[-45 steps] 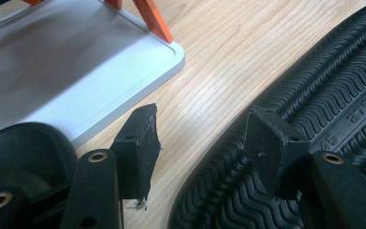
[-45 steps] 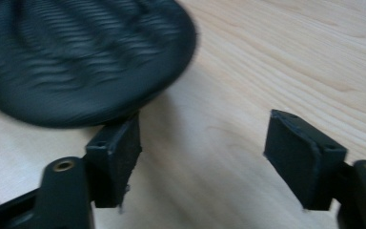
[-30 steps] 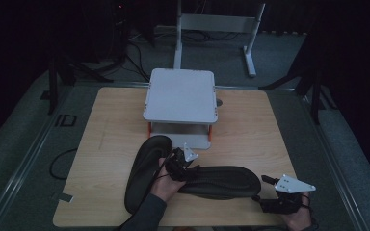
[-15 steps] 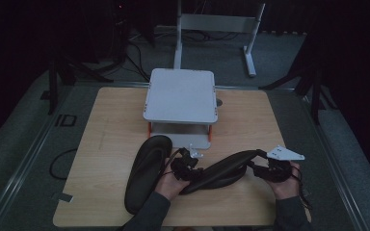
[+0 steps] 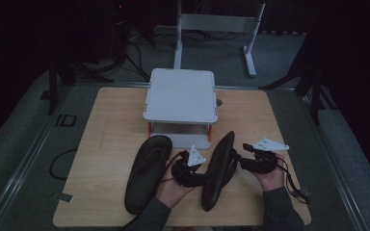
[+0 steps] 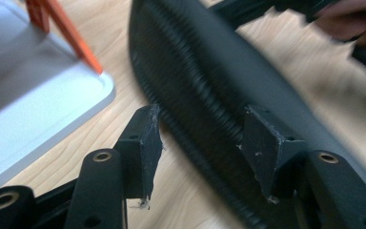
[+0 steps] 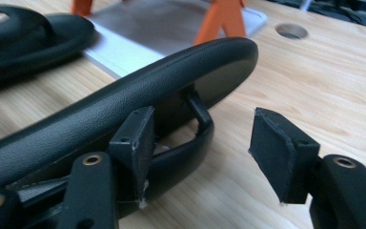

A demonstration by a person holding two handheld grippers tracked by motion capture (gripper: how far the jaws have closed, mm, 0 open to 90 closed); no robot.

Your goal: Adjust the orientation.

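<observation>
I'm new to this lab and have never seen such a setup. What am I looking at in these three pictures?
A person holds a hand-held two-jaw tool in each hand: the left gripper and the right gripper. One picture looks down from above the wooden table; the other two come from cameras riding on each gripper, looking along its black jaws. On the table stand a small grey shelf with orange legs and a flat black sandal. A second black sandal is tipped on its edge between both grippers, whose jaws stand open beside it.

- Two black rubber sandals: one flat (image 5: 148, 172) at 7 o'clock, one on edge (image 5: 218, 169) at 6 o'clock.
- One white square two-tier stand (image 5: 180, 95), orange-legged, at 12 o'clock.
- Two black two-jaw grippers: left (image 5: 196, 169), right (image 5: 241, 155).
</observation>
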